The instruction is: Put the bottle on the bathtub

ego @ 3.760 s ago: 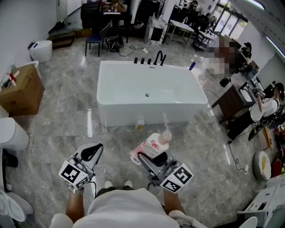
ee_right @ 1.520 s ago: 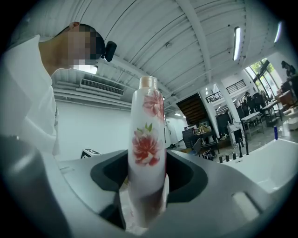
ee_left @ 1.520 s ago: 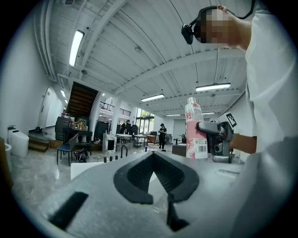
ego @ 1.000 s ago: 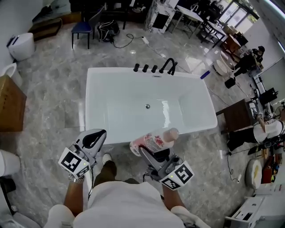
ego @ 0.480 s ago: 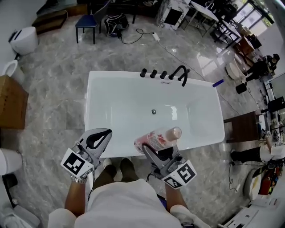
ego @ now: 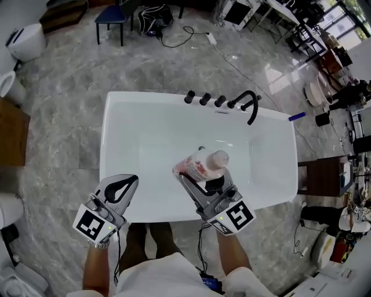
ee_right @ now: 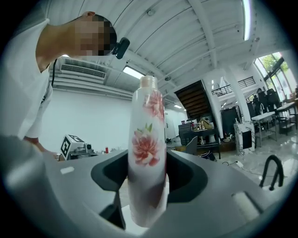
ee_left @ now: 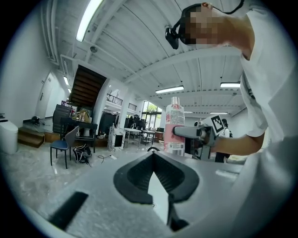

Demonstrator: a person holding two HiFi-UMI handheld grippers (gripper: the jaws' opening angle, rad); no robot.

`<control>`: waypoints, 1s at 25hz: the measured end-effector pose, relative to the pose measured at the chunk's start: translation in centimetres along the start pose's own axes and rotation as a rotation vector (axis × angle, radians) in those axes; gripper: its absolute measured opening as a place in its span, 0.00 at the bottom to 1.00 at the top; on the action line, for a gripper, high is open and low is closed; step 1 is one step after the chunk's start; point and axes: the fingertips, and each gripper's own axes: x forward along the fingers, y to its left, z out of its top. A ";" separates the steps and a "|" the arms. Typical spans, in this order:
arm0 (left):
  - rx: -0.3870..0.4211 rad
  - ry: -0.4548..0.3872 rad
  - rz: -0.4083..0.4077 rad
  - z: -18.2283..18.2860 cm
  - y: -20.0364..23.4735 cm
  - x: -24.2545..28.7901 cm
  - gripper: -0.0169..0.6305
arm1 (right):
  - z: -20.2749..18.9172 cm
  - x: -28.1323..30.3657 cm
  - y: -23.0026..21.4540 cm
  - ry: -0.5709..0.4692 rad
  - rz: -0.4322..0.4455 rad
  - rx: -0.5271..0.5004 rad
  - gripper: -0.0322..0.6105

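1. Bottle (ego: 200, 165), white with pink flowers and a pale cap, is held in the air over the basin of the tub (ego: 110, 162), near the drain (ego: 201, 148) and touching nothing but the jaws
2. Right gripper (ego: 203, 177) has it: the jaws are closed against both sides of its lower body, and in the right gripper view it stands straight up between them
3. Left gripper (ego: 123, 187) is idle, with its jaws brought together and nothing between them. It hangs over the tub's near left edge, well apart from the bottle
4. Progress, as I judge it: the carry to the tub looks done, but the placing is not. What is left is to pick a flat spot on the rim, lower the bottle until its base sits there, then ease the jaws apart and draw back
5. Surface: the rim is glossy white and narrow along the near and side edges. The far ledge carries a black faucet (ego: 249, 104) and three black knobs (ego: 204, 100), and it looks the widest place to stand something (though also the longest reach). A tall slim bottle on a slick ledge could tip easily, so it should go down upright
6. Room: a shiny grey marble floor (ego: 64, 104) surrounds the tub. A blue chair (ego: 110, 11) and loose cables lie beyond it, with desks and clutter toward the far right
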 end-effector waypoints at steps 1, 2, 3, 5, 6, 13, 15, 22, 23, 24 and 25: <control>-0.006 0.000 0.005 -1.0 1.1 0.8 0.03 | -1.2 1.4 -1.2 0.002 0.004 -0.010 0.43; -0.014 -0.004 0.012 -1.9 2.1 1.7 0.03 | -2.4 2.7 -2.4 0.005 0.008 -0.020 0.43; -0.027 -0.012 0.022 -2.8 3.1 2.5 0.03 | -3.8 4.0 -3.4 0.010 0.010 -0.030 0.43; -0.051 -0.024 0.039 -4.9 5.0 4.0 0.03 | -6.7 6.5 -5.3 0.022 0.015 -0.049 0.43; -0.059 -0.024 0.045 -6.2 6.0 4.7 0.03 | -8.3 7.7 -6.1 0.027 0.018 -0.055 0.43; -0.111 -0.013 0.081 -16.1 11.2 9.4 0.03 | -18.9 15.0 -12.8 0.023 0.016 -0.102 0.43; -0.120 -0.008 0.093 -18.9 12.4 10.3 0.03 | -21.6 17.3 -14.8 0.013 0.006 -0.116 0.43; -0.077 0.014 0.070 -24.4 16.2 13.6 0.03 | -28.3 25.1 -20.9 -0.017 -0.047 -0.168 0.43; -0.071 0.013 0.070 -24.9 16.7 14.0 0.03 | -29.1 26.2 -22.0 -0.014 -0.058 -0.178 0.43; -0.069 0.011 0.068 -25.5 17.1 14.3 0.03 | -29.9 27.3 -23.0 -0.012 -0.068 -0.188 0.43; -0.067 0.013 0.067 -26.1 17.5 14.6 0.03 | -30.6 28.4 -23.9 -0.011 -0.079 -0.198 0.43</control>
